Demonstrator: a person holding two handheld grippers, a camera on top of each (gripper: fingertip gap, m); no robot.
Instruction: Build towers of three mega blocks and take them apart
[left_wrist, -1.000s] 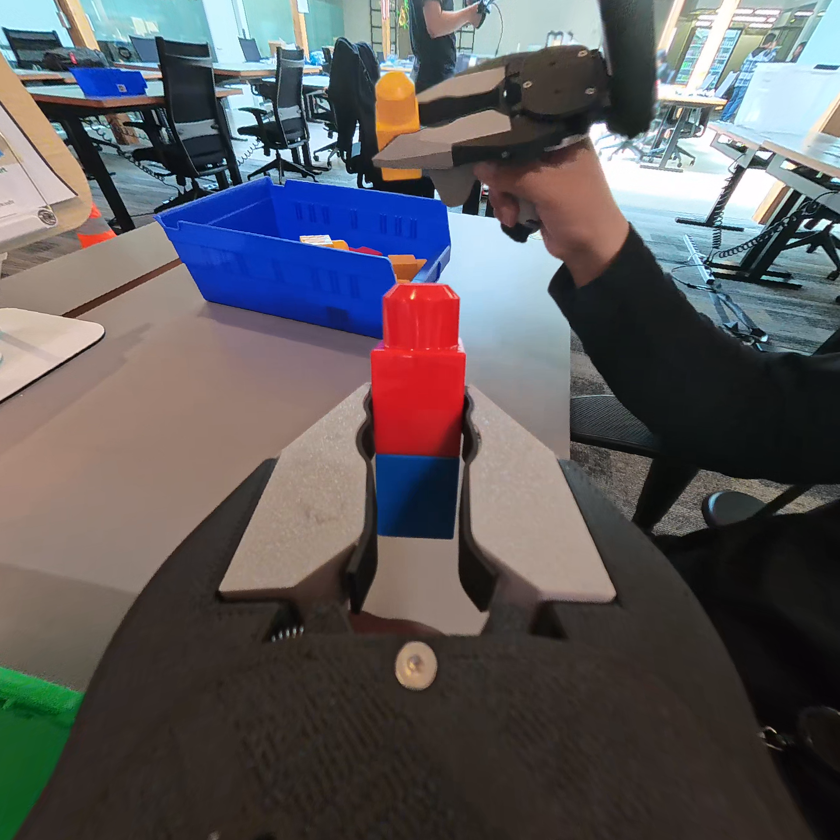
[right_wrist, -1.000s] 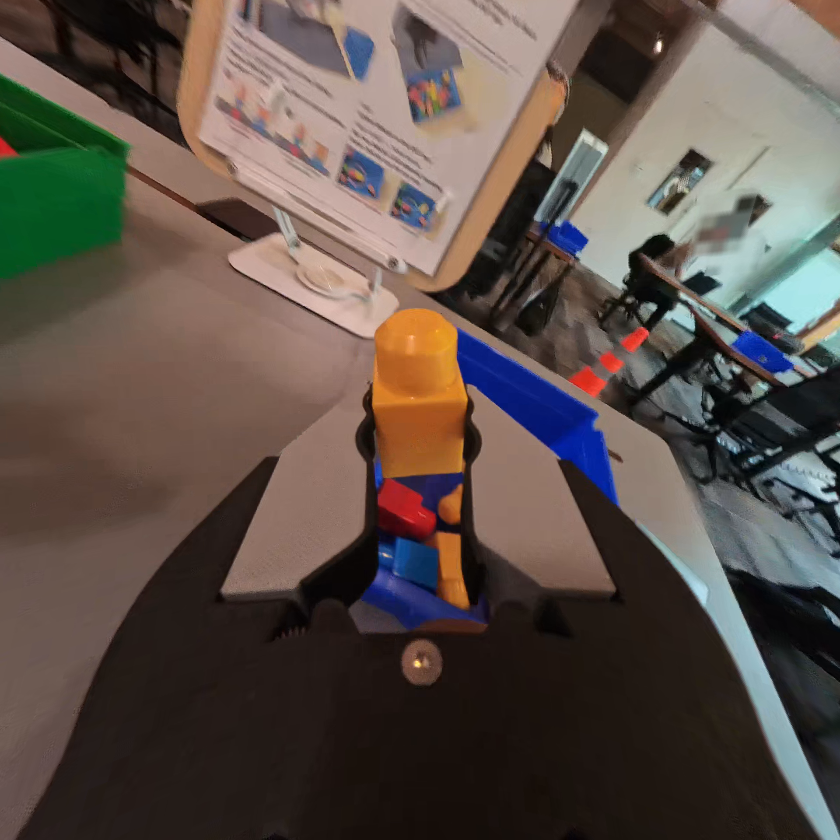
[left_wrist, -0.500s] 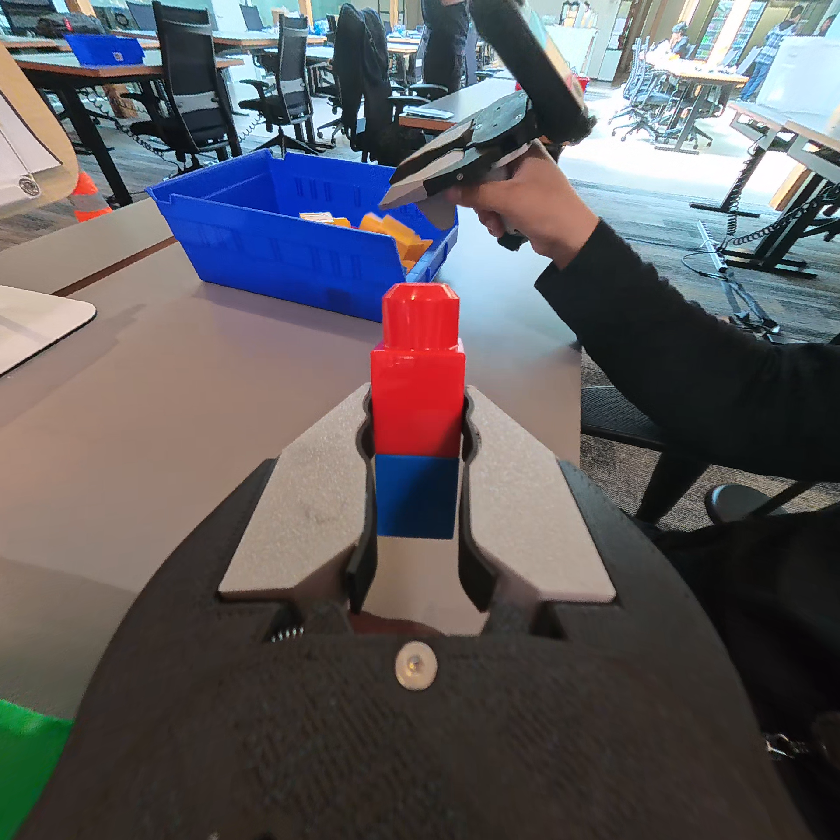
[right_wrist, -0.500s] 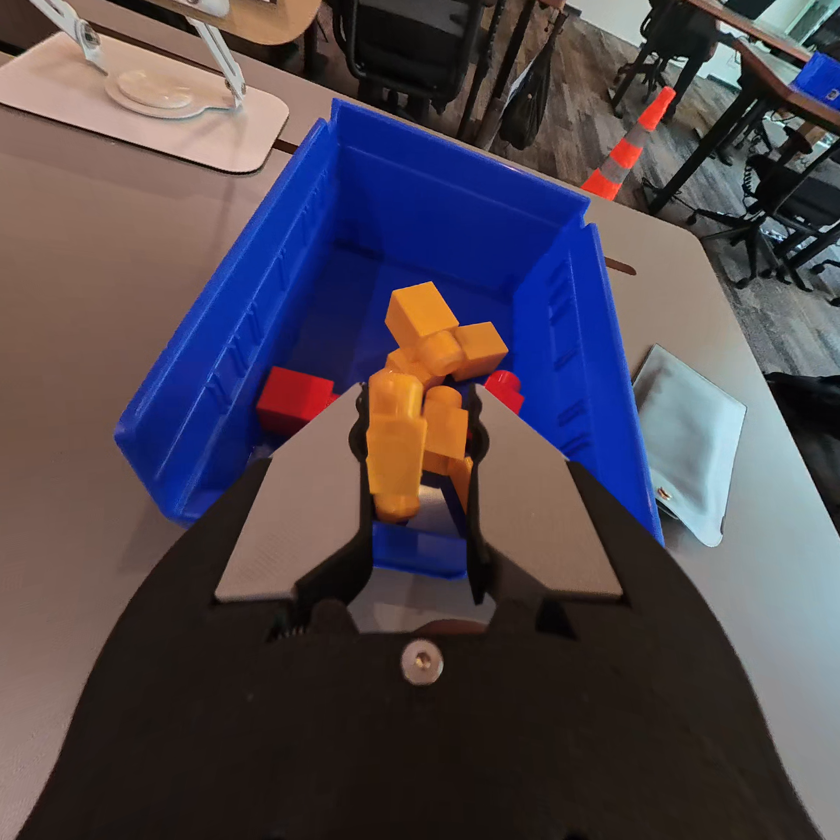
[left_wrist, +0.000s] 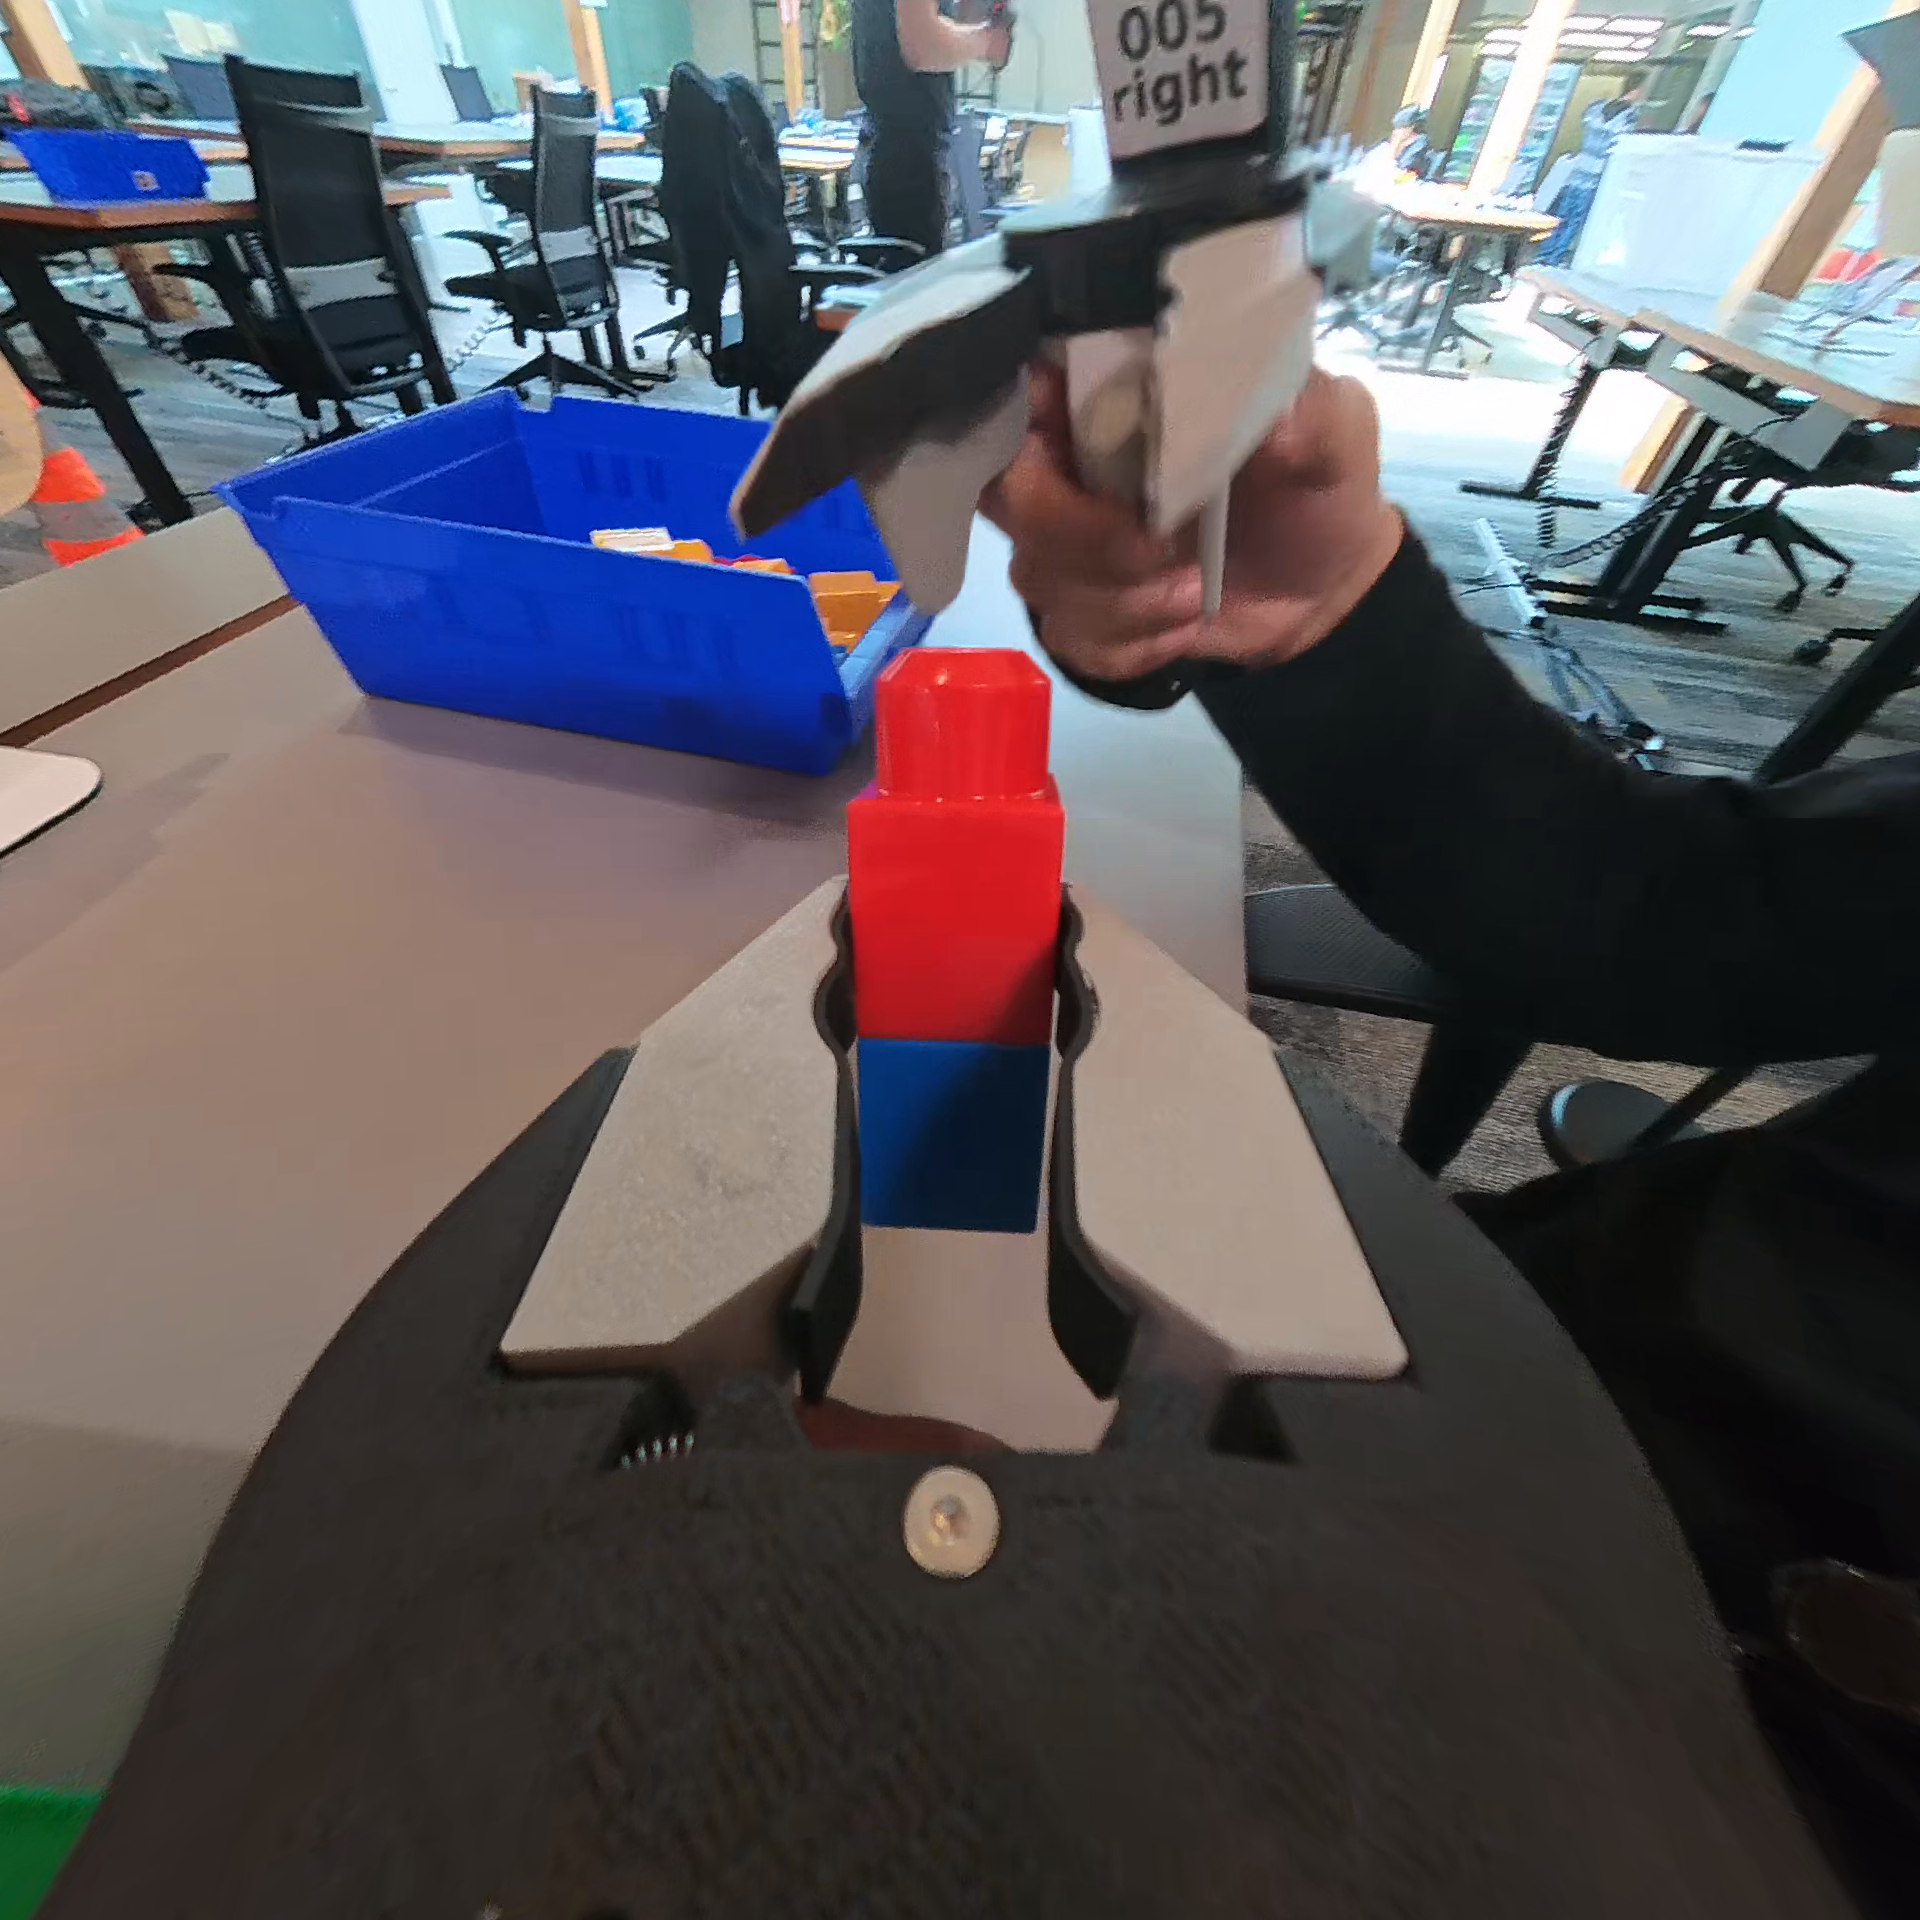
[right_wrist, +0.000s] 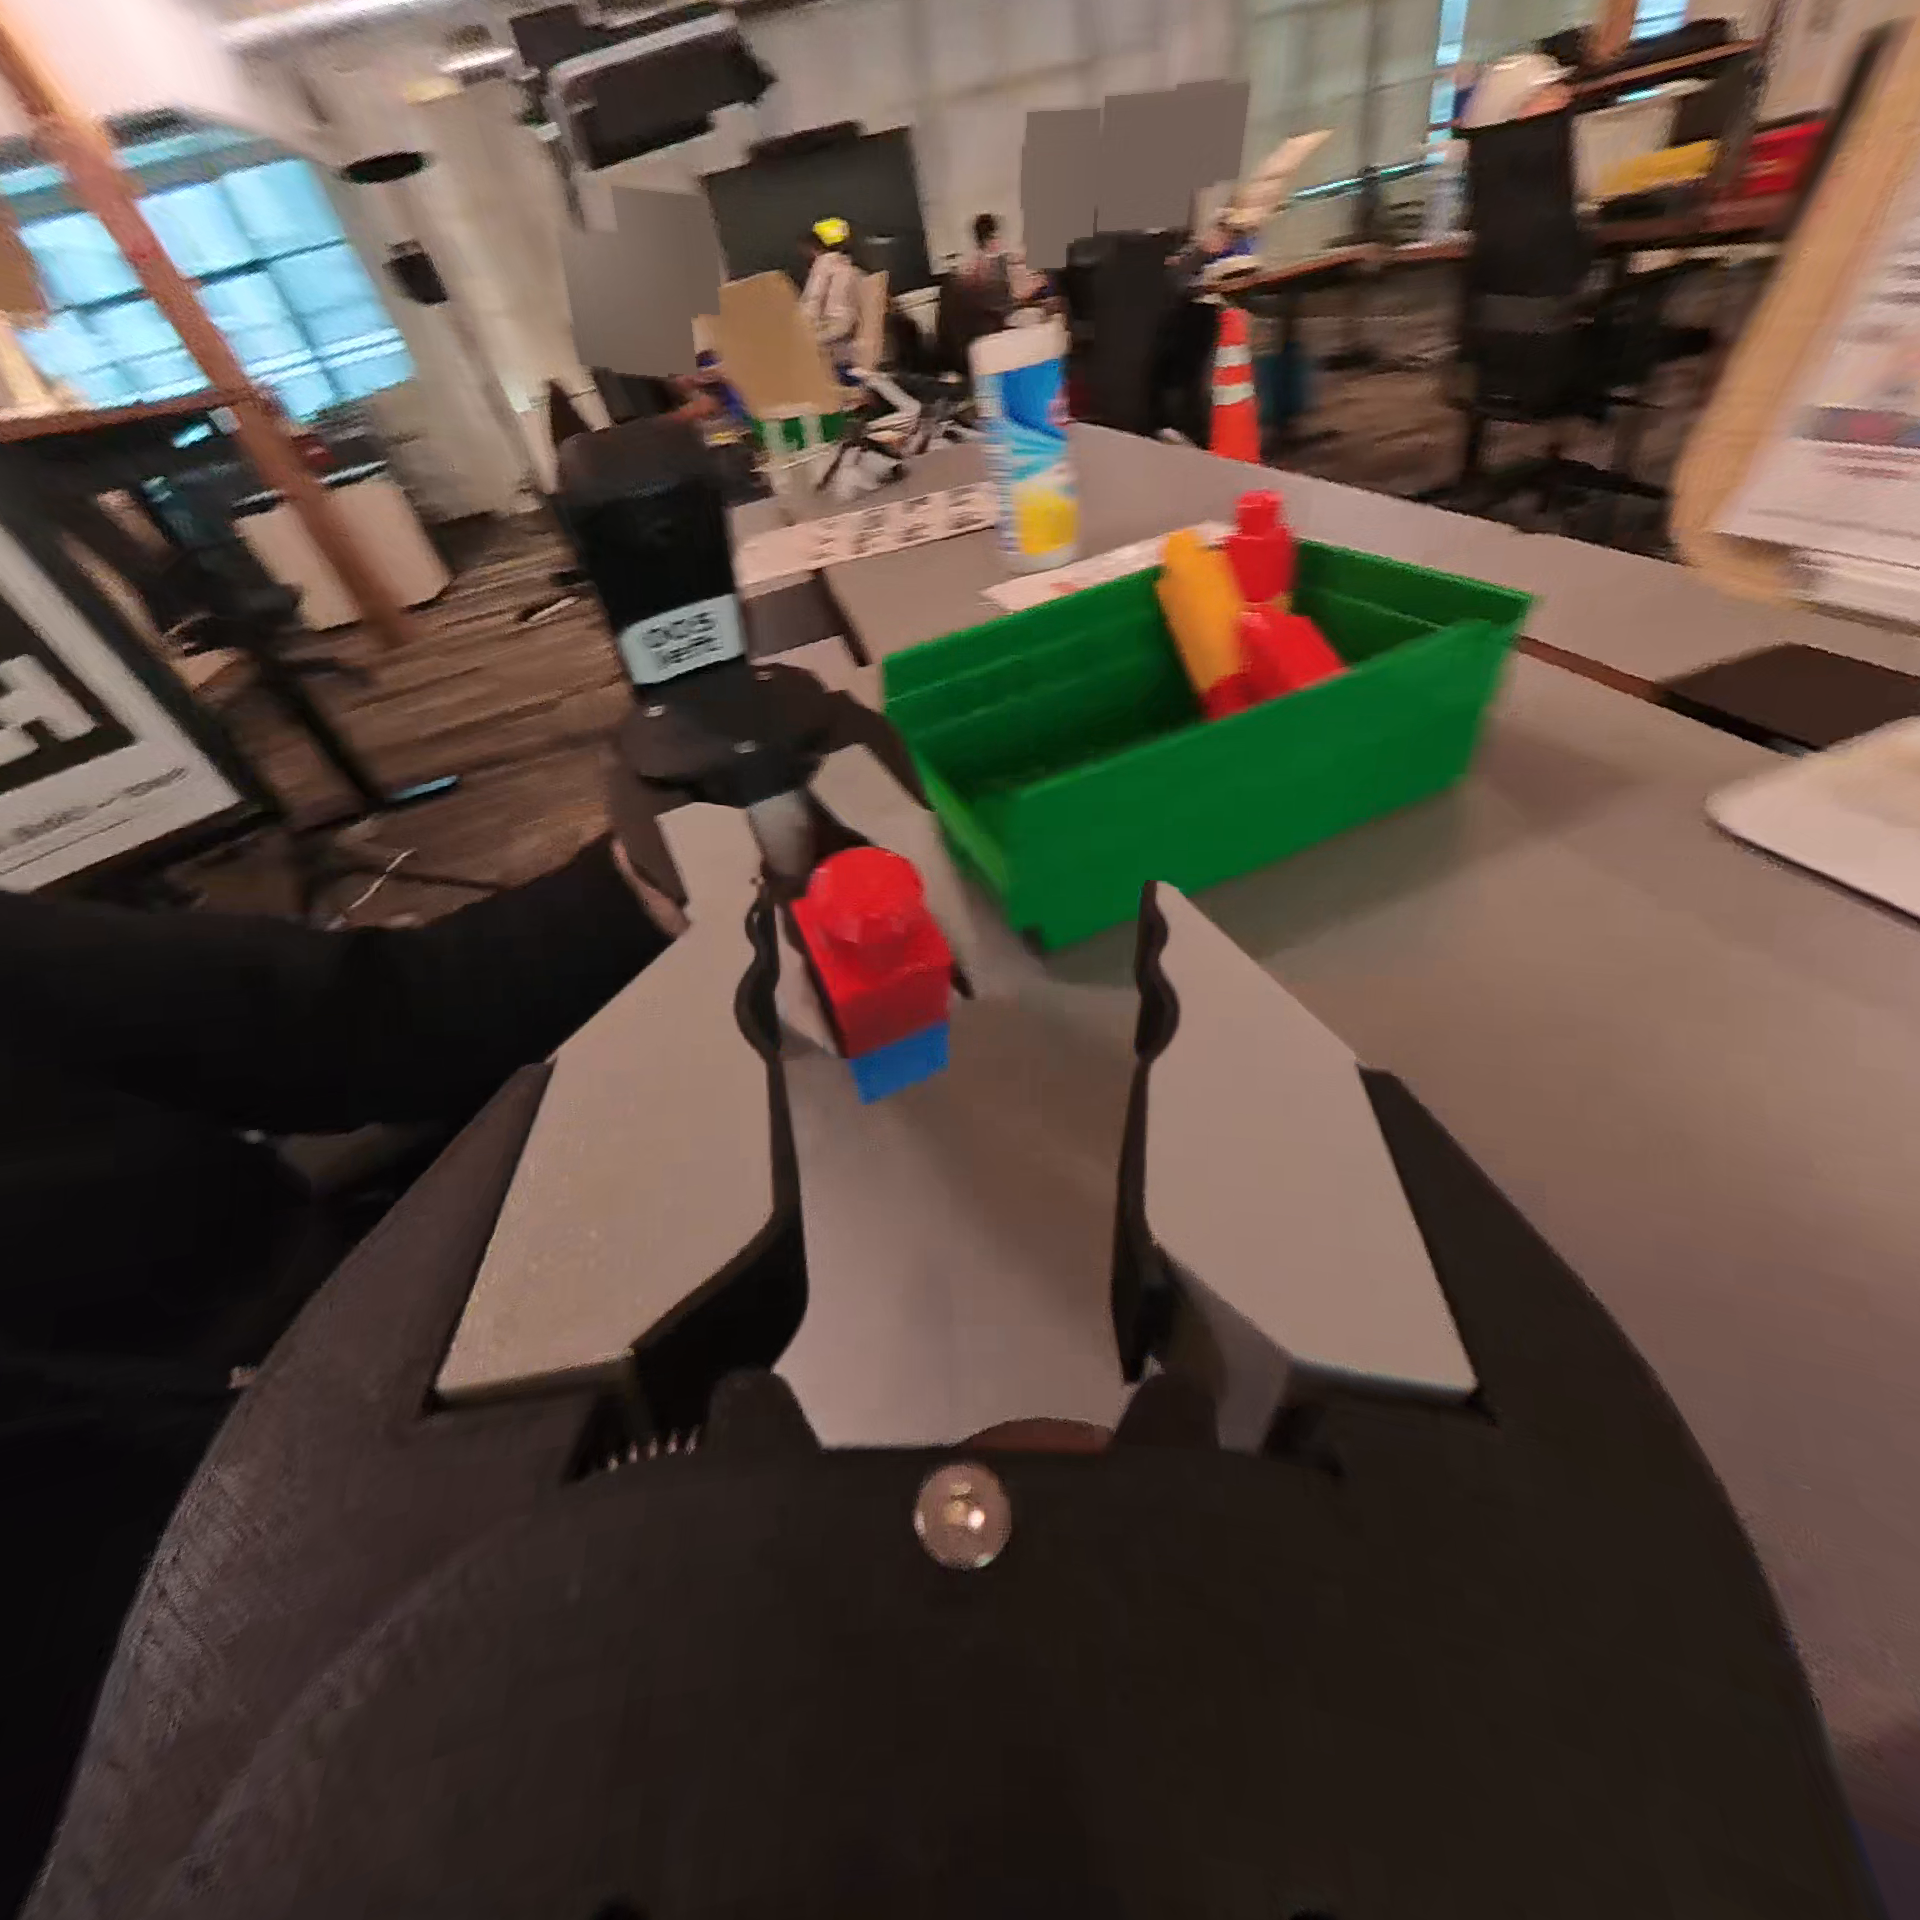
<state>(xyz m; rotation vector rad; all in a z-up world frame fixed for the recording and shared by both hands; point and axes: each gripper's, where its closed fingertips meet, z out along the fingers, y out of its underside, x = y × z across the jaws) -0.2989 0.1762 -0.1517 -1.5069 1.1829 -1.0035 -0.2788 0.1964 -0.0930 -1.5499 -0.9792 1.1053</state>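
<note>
My left gripper (left_wrist: 954, 935) is shut on a two-block stack, a red block (left_wrist: 956, 883) on top of a blue block (left_wrist: 951, 1138), and holds it upright above the grey table (left_wrist: 364, 987). Both pads press on the stack's sides. My right gripper (right_wrist: 951, 935) is open and empty. It faces the stack (right_wrist: 883, 987), which stands a little beyond its fingertips. In the left wrist view the right gripper (left_wrist: 831, 556) hangs in a hand above and behind the stack, in front of the blue bin (left_wrist: 520, 613).
The blue bin holds several orange blocks (left_wrist: 847, 603). A green bin (right_wrist: 1195, 810) beyond the stack holds red and orange blocks (right_wrist: 1247, 623). A spray can (right_wrist: 1023, 447) and a stand with a sheet (right_wrist: 1829, 343) are on the table. Office chairs and desks stand behind.
My right gripper opened and let its orange block fall into the blue bin, then swung round empty toward the stack. My left gripper kept its hold on the red and blue stack.
</note>
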